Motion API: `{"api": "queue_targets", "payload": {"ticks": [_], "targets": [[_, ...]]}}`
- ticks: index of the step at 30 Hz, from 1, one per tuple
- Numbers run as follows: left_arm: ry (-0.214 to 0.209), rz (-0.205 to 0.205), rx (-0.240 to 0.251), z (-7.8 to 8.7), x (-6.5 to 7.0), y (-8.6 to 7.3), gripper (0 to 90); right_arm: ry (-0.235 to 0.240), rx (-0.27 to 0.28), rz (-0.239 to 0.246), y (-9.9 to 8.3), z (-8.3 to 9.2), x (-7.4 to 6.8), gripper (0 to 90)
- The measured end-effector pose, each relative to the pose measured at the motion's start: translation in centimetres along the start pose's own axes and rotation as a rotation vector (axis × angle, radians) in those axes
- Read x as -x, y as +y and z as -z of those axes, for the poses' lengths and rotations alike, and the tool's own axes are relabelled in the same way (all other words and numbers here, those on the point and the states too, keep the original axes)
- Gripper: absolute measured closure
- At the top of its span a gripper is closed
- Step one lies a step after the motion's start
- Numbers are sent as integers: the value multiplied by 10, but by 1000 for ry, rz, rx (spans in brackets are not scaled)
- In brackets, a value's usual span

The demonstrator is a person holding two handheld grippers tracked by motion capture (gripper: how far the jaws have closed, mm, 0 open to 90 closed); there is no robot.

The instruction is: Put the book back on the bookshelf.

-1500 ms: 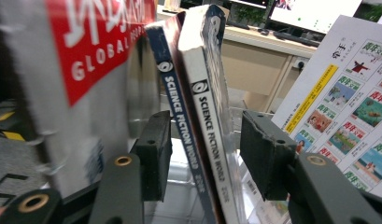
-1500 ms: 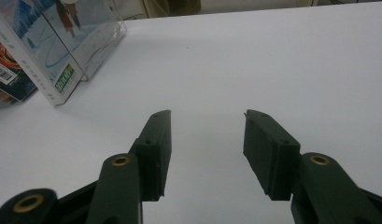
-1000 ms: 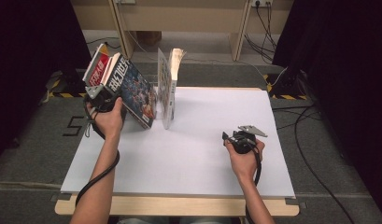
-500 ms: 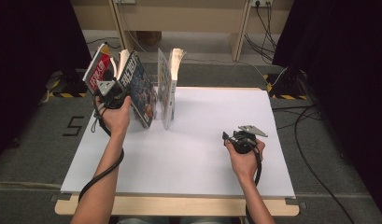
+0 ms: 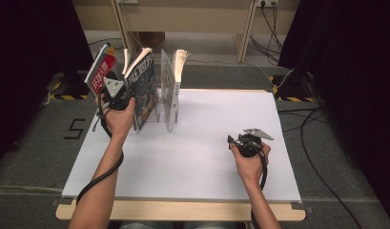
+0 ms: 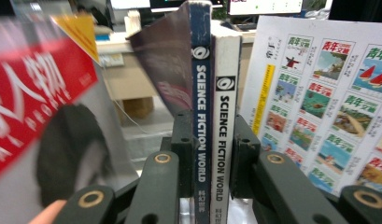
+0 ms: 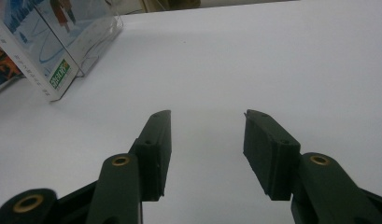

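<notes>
White tabletop (image 5: 197, 157) on a wooden base, grey floor around it, dark curtains at both sides. Landmark: the clear stand (image 5: 160, 107) at the tabletop's far left. Left gripper (image 5: 117, 95), just beside the stand on its left, is clamped on two "Science Fiction World" magazines (image 6: 212, 116), one with a dark blue spine and one with a white spine, held upright side by side; its jaws have just been closing and the pads now press on both spines. A red magazine (image 5: 101, 67) leans outward further left of the stand. A white magazine (image 5: 176, 86) stands upright in the stand, right of the held pair; the left gripper view shows its back cover of small picture panels. Right gripper (image 7: 207, 140) rests low over bare tabletop, well apart to the right of the stand, jaws spread with nothing between them.
</notes>
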State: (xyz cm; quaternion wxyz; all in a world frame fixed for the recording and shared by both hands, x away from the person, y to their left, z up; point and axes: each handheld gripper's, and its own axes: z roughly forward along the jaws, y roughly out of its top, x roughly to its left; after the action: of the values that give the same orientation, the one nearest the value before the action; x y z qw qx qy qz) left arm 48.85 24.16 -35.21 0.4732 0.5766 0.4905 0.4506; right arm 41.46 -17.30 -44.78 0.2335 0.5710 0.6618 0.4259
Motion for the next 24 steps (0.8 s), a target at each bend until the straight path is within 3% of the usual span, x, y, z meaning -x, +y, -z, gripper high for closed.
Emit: {"api": "queue_targets", "payload": {"ticks": [6,13,24], "targets": [[38,42,21,4,-4,-7,756,3,-6,4,0,-1,-1,524],[74,12,70,10,2,-19,742,4,-5,4,0,1,-1,524],[86,5,61,12,3,-27,700,9,-12,6,0,0,-2,523]]}}
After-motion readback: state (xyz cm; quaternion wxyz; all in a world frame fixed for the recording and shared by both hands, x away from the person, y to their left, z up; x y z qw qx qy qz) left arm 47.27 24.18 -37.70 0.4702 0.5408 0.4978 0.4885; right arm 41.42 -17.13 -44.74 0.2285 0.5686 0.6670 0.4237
